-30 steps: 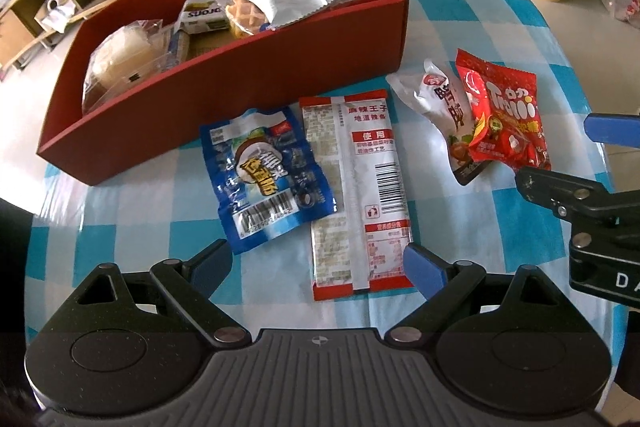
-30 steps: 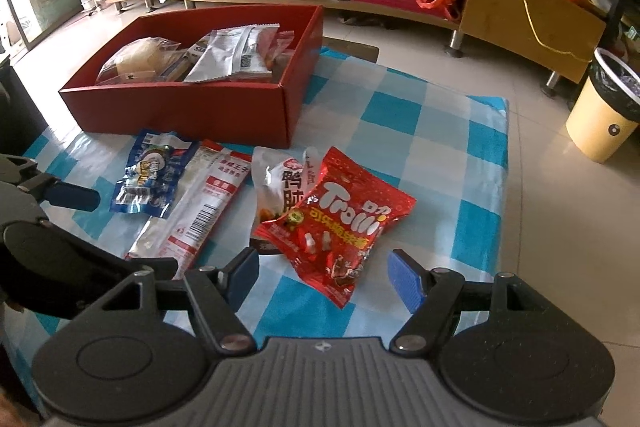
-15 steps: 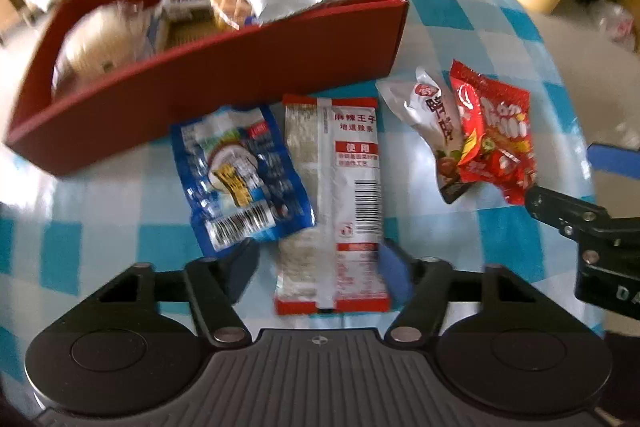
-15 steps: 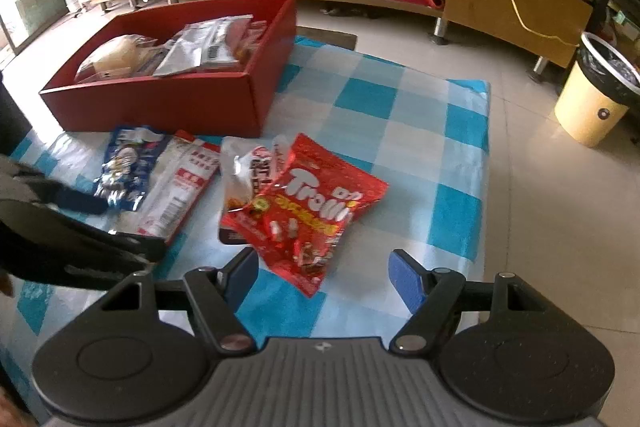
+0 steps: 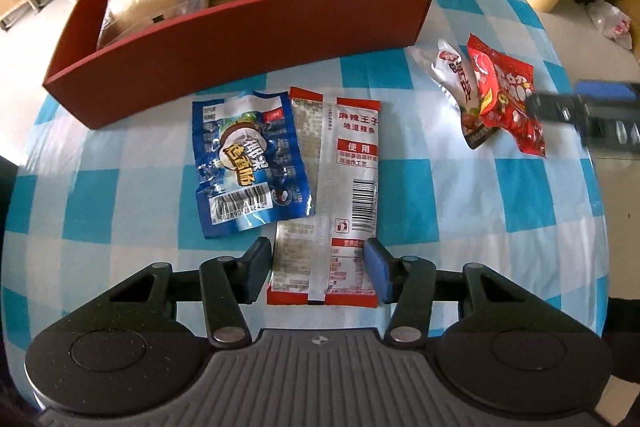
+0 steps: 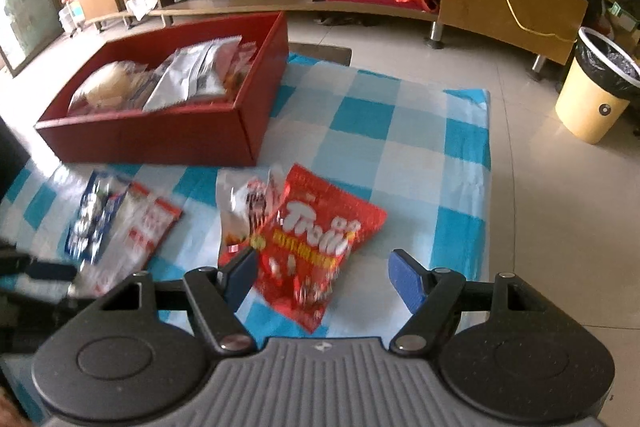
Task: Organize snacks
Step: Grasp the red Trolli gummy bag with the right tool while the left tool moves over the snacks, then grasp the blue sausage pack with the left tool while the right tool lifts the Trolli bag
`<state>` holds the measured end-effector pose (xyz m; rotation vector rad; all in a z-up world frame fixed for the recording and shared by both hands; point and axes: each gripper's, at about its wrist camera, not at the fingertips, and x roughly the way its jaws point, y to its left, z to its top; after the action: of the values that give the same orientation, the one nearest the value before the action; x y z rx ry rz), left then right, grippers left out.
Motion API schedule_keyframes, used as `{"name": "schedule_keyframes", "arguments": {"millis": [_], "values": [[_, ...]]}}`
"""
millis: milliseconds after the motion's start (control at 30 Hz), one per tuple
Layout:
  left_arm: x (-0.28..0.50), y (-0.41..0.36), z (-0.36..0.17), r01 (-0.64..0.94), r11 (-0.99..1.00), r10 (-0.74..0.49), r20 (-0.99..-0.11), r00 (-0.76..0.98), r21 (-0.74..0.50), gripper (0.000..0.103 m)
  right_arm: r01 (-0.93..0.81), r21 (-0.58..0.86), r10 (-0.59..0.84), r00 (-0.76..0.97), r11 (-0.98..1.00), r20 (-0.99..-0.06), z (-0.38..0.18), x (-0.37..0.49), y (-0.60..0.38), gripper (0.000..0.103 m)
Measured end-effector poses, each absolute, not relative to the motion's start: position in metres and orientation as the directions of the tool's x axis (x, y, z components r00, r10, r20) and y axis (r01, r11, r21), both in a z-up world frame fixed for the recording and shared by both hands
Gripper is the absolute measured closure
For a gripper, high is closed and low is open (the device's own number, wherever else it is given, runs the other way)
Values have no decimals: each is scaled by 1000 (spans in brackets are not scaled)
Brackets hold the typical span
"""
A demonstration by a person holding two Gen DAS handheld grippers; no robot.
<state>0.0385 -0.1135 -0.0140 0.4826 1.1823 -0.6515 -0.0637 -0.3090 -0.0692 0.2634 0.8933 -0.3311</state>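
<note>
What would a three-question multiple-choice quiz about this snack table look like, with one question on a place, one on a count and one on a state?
1. Where does the red Trolli bag lie?
A. in the red box
B. partly on the white packet
C. on the floor

2. How many packets lie on the cloth outside the red box?
A. two
B. four
C. six

3. The left gripper is
A. open around the long packet's near end
C. shut on the blue packet
B. inside the box

Answers: 1 B, it overlaps the white packet. 2 B, blue packet, long packet, white, Trolli. 3 A, fingers flank it.
</note>
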Motion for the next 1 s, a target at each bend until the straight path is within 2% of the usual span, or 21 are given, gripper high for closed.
{"name": "schedule_keyframes", "arguments": {"millis": [33, 100, 167, 267, 367, 500, 600, 667, 933, 1000], "values": [[40, -112, -13, 692, 722, -214, -950, 227, 3, 45, 394, 95, -168, 582, 914, -795, -69, -61, -311, 32], [42, -108, -11, 681, 732, -220, -948, 232, -3, 34, 394, 108, -158, 582, 913, -798, -69, -52, -316, 32], [46, -106, -8, 673, 740, -225, -939, 261, 10, 20, 410, 122, -152, 573, 904, -805, -70, -47, -323, 27], [52, -111, -8, 661, 750, -234, -929, 287, 15, 15, 463, 191, -121, 563, 865, -818, -79, -40, -336, 27], [58, -119, -14, 657, 754, -228, -935, 272, 7, 15, 469, 225, -86, 553, 854, -829, -91, -33, -336, 22], [57, -127, -24, 665, 746, -196, -940, 279, 42, 10, 471, 185, -105, 524, 863, -845, -105, -22, -331, 19], [56, -124, -24, 671, 740, -200, -938, 283, 44, 10, 465, 157, -129, 524, 871, -842, -109, -21, -328, 12], [60, -118, -23, 661, 750, -208, -940, 271, 25, 10, 459, 170, -117, 534, 872, -837, -111, -24, -328, 0], [75, -113, -24, 632, 775, -214, -941, 262, 0, 9, 402, 85, -142, 503, 912, -852, -114, -21, -314, 0], [76, -115, -18, 645, 764, -229, -934, 273, 1, 10, 412, 96, -140, 506, 906, -851, -112, -23, -317, 5]]}}
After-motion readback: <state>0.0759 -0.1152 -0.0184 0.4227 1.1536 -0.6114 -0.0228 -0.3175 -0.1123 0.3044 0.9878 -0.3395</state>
